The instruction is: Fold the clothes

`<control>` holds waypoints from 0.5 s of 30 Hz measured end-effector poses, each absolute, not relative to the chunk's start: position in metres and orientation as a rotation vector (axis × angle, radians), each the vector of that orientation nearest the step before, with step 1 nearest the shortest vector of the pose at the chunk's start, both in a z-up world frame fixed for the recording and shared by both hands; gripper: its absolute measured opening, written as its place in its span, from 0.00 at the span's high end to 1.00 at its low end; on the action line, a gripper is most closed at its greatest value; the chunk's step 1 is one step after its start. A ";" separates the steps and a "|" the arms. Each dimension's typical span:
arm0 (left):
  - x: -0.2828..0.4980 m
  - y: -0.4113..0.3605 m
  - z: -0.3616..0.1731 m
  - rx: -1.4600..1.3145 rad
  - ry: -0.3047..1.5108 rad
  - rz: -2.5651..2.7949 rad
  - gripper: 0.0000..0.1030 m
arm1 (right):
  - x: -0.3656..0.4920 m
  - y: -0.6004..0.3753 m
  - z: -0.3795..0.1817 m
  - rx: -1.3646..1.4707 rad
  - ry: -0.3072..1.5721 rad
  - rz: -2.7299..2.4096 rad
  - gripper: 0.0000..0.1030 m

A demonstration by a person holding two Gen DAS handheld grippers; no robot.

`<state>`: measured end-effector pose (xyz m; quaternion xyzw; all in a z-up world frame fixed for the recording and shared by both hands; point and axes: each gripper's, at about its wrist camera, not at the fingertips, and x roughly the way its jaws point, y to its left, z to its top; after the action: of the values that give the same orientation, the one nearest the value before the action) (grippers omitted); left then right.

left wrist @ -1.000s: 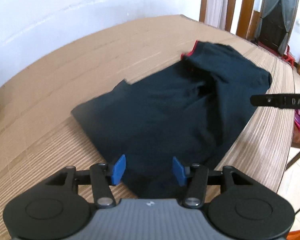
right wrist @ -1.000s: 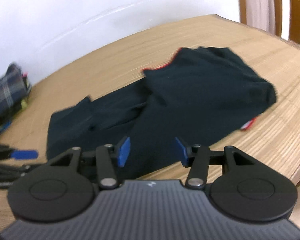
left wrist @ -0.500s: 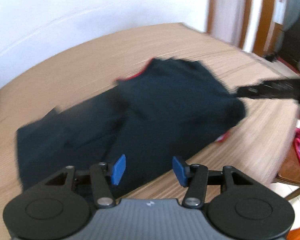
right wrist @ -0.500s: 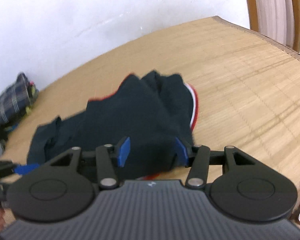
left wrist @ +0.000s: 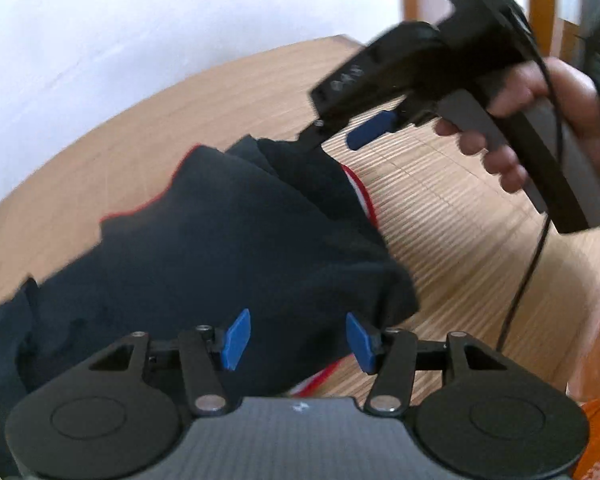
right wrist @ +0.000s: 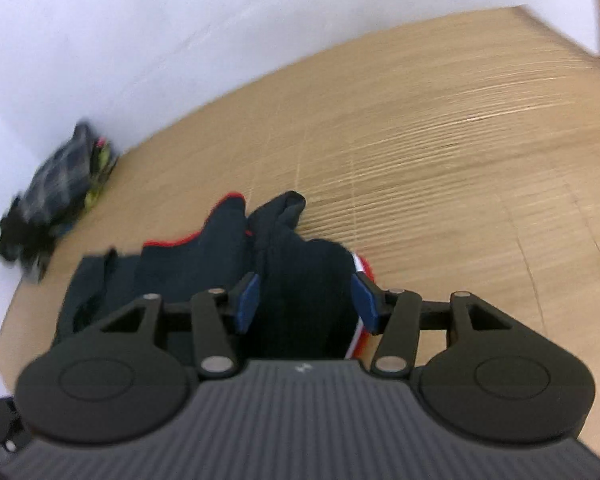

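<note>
Since a second ago the dark garment [left wrist: 220, 248] has gone from lying spread out to being bunched into a heap, and the right gripper [left wrist: 364, 132], then only a tip at the right edge of the left wrist view, now fills that view's upper right, held in a bare hand [left wrist: 540, 120]. The left gripper [left wrist: 296, 344] sits at the lower centre of its own view, blue pads set wide apart with nothing between them, over the near edge of the cloth. In the right wrist view the right gripper [right wrist: 308, 300] is likewise spread wide; cloth lies between and under its pads, but blur hides whether it touches them. The garment lies at centre and lower left of both views on a woven mat [right wrist: 440, 140] of fine tan slats. It is a soft navy knit with red piping and a red-and-white striped band at its right edge. A crumpled plaid pile [right wrist: 56, 188] sits at the left against the white wall [right wrist: 140, 40], well apart from it. A thin black cable [left wrist: 524, 276] hangs from the right gripper at the right, in front of the mat
</note>
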<state>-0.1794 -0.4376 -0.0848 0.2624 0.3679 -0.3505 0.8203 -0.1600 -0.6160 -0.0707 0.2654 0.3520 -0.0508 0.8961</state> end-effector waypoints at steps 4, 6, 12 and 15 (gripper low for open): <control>-0.187 -0.466 -0.091 0.559 0.825 -0.638 0.45 | -0.130 -0.638 -0.074 0.521 0.792 0.026 0.47; -0.190 -0.474 -0.091 0.578 0.830 -0.607 0.45 | -0.119 -0.644 -0.076 0.525 0.810 0.068 0.47; -0.211 -0.489 -0.088 0.594 0.809 -0.640 0.44 | -0.100 -0.653 -0.083 0.540 0.830 0.133 0.46; -0.223 -0.496 -0.092 0.596 0.824 -0.647 0.44 | -0.094 -0.653 -0.085 0.528 0.842 0.155 0.46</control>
<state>-0.2228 -0.4963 -0.0920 0.2801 0.3877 -0.3044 0.8238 -0.0939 -0.6526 -0.0853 0.2531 0.4035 0.0744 0.8761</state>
